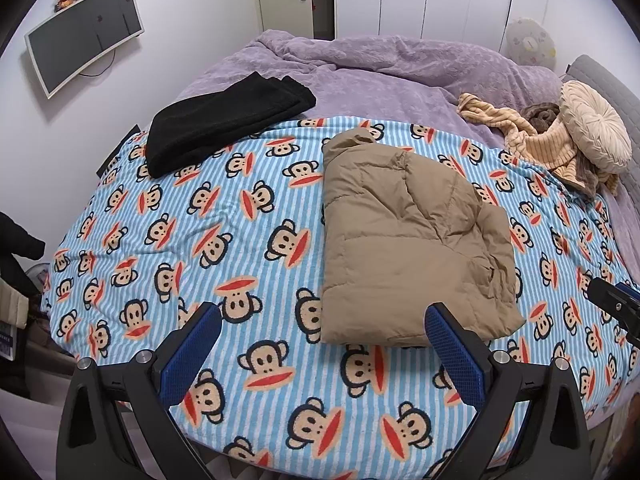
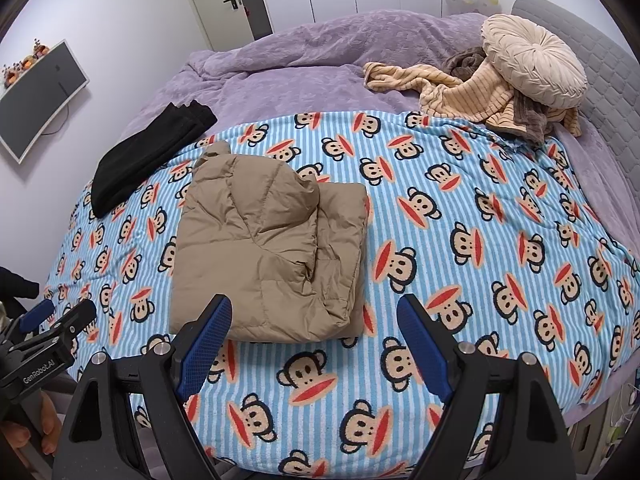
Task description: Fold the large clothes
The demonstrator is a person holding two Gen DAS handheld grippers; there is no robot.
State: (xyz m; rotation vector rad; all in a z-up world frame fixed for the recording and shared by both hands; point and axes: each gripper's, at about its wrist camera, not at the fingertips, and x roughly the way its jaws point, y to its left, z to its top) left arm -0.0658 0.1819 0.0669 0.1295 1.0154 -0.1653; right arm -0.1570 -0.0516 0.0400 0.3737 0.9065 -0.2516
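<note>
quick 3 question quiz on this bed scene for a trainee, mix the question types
1. True or false: the tan puffer jacket lies folded on the monkey-print blanket.
2. Which item lies further from the grippers than the jacket? A) black folded garment B) red towel C) blue jeans
3. Fill in: the left gripper and right gripper both have their fingers ____.

Key: 1 true; 2 A; 3 open

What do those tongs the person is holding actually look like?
Both are alike. The left tongs and right tongs each have two black angular arms with silver round bolts and blue, mesh-textured pads on the inner faces. Seen from the right wrist, the left tool's black body bears white lettering reading GenRobot.AI.
</note>
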